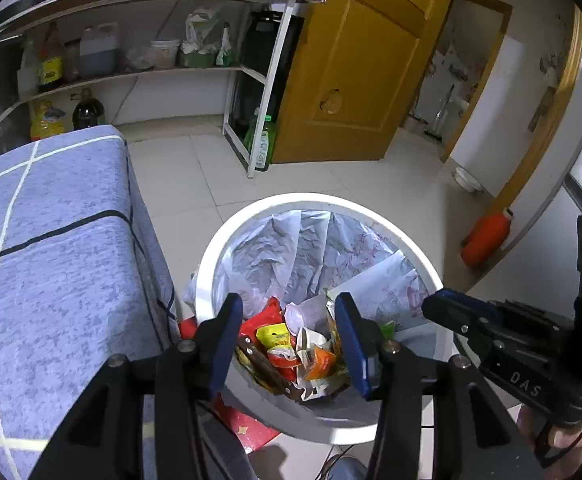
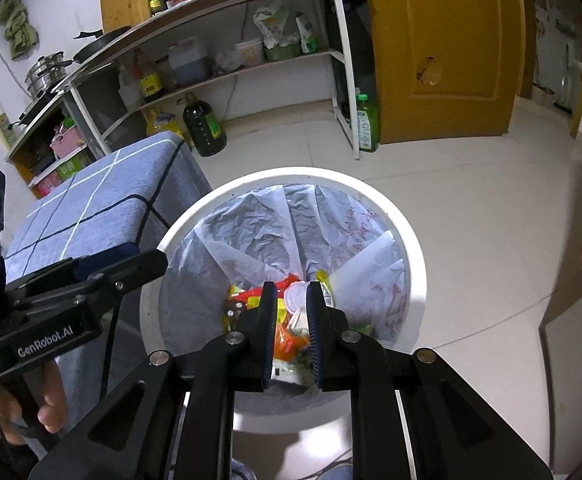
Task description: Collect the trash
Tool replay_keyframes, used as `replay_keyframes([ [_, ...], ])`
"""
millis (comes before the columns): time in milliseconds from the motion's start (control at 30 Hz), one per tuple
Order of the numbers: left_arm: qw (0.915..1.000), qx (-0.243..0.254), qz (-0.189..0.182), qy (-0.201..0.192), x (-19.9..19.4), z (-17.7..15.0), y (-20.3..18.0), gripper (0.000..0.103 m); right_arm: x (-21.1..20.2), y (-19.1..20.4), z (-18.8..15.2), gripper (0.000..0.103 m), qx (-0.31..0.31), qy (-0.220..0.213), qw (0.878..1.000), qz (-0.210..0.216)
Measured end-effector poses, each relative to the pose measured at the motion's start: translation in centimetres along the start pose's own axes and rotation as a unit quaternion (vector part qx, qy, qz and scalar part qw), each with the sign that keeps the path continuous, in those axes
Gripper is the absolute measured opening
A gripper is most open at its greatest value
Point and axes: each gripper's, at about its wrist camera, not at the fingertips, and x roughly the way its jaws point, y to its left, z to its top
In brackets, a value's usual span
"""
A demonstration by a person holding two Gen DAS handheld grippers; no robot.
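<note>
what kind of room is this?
Likely a home kitchen or utility corner: a shelf rack with oil bottles, pots and a pan on a stove, a lined trash bin on tile, and a wooden door.

Left claw (image 1: 289, 344) spread wide and empty; right claw (image 2: 293, 334) narrowly parted, empty, both pointing down.

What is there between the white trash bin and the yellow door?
Only bare tiled floor lies between the trash bin and the door; the right wrist view shows it best.
</note>
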Motion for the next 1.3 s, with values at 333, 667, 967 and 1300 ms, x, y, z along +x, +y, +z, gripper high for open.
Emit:
replay_keyframes([
  [333, 0.9990, 0.005, 0.012, -0.042, -5.6, -1.3, -0.3, 0.054, -4.0, 2.0, -2.1, 0.015, -0.007, -0.038, 0.999, -0.002],
  [667, 0.9966, 0.018, 0.027, -0.075, -11.6, -5.3, -0.5, 0.055, -8.9, 5.0, -5.5, 0.015, -0.023, -0.084, 0.996, 0.007],
  [967, 0.9946, 0.015, 0.051, -0.089, -15.5, -10.1, 0.0, 0.055, -12.8, 5.9, -10.2, 0.015, -0.023, -0.111, 0.994, 0.004],
  [1300, 0.9910, 0.021, 0.084, -0.102, -18.3, -15.0, -0.3, 0.055, -15.0, 7.1, -15.7, 0.015, -0.029, -0.113, 0.993, -0.019],
])
